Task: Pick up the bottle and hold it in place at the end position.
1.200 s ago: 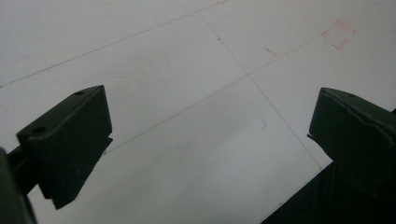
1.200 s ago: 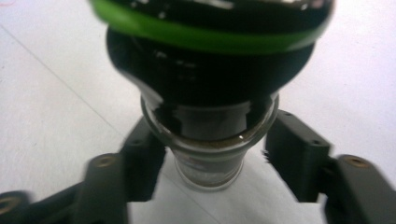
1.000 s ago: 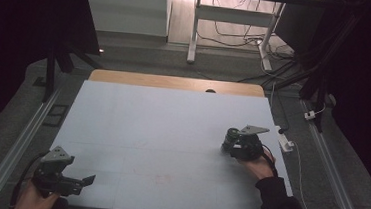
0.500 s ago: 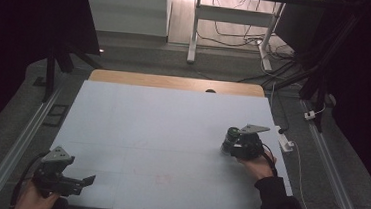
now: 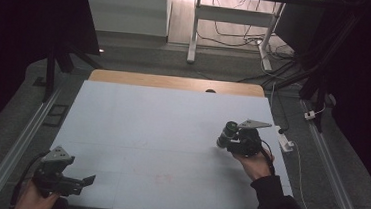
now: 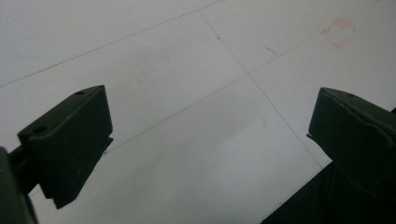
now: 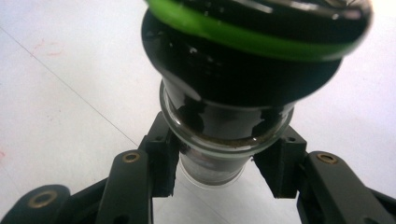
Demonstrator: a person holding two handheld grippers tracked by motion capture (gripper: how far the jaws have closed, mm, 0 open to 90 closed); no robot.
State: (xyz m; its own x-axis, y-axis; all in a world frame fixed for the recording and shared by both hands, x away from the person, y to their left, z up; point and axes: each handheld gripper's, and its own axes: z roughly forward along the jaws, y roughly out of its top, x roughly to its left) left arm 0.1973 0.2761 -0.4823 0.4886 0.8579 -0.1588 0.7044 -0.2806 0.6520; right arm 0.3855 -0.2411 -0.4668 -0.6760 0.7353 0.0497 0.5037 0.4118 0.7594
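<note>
My right gripper (image 5: 231, 140) is over the right side of the pale table (image 5: 157, 122), shut on a glass jar (image 5: 227, 133). In the right gripper view the jar (image 7: 233, 79) has a black cap with a green ring. The two black pads (image 7: 163, 158) press its glass neck from either side, and my right gripper (image 7: 219, 170) keeps it off the table. My left gripper (image 5: 84, 181) is at the near left corner, held by a hand. In the left gripper view my left gripper (image 6: 210, 126) stands open with bare table between its fingers.
A wooden strip (image 5: 175, 82) runs along the table's far edge. A white plug block (image 5: 286, 142) with a cable lies off the right edge. Faint red marks (image 5: 165, 178) are near the front middle. Metal rails (image 5: 20, 141) line both sides.
The right gripper has shifted very slightly with the jar. The left gripper has stayed in place.
</note>
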